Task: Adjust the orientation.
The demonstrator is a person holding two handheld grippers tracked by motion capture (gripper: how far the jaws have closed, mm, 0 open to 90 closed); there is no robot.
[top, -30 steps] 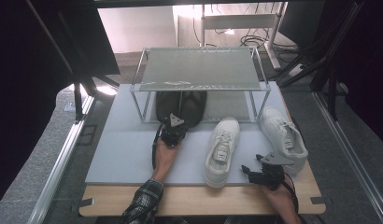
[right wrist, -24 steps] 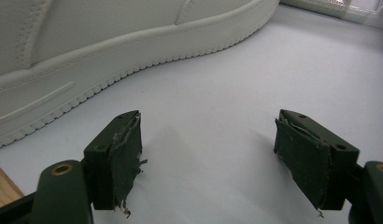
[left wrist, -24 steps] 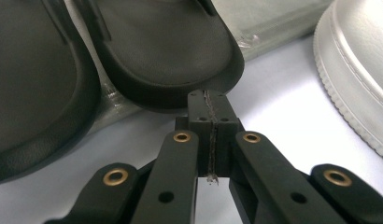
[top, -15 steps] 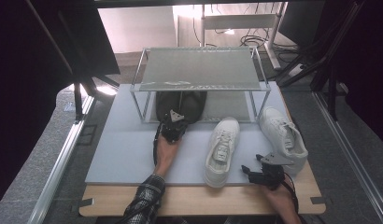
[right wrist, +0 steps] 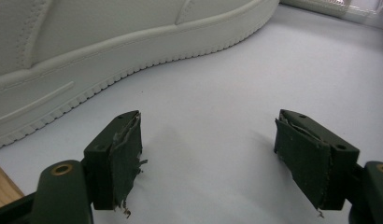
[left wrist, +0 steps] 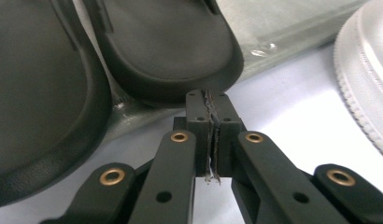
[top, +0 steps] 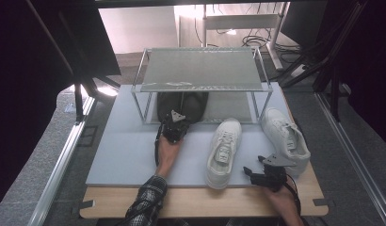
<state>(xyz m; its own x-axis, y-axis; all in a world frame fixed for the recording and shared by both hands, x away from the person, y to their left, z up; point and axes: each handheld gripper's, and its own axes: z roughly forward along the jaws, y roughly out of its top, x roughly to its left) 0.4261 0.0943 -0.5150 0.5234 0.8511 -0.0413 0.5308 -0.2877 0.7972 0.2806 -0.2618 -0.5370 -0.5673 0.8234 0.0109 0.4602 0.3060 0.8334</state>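
Observation:
Two black sandals (top: 181, 104) lie under a metal rack, toes toward me. My left gripper (top: 174, 126) sits right in front of them. In the left gripper view its jaws (left wrist: 210, 100) meet pad to pad with nothing between, the tips at the edge of one sandal (left wrist: 166, 46); they have just been opening by a hair. Two white sneakers (top: 223, 150) (top: 285, 139) lie on the grey mat. My right gripper (top: 252, 175) rests low near the front edge, open, its pads (right wrist: 119, 158) apart over bare mat beside a sneaker sole (right wrist: 87, 56).
The wire rack (top: 200, 70) with a flat top shelf stands at the back of the grey mat (top: 120, 155). A wooden table edge (top: 196, 202) runs along the front. A sneaker toe (left wrist: 367, 84) is close on the left gripper's right side.

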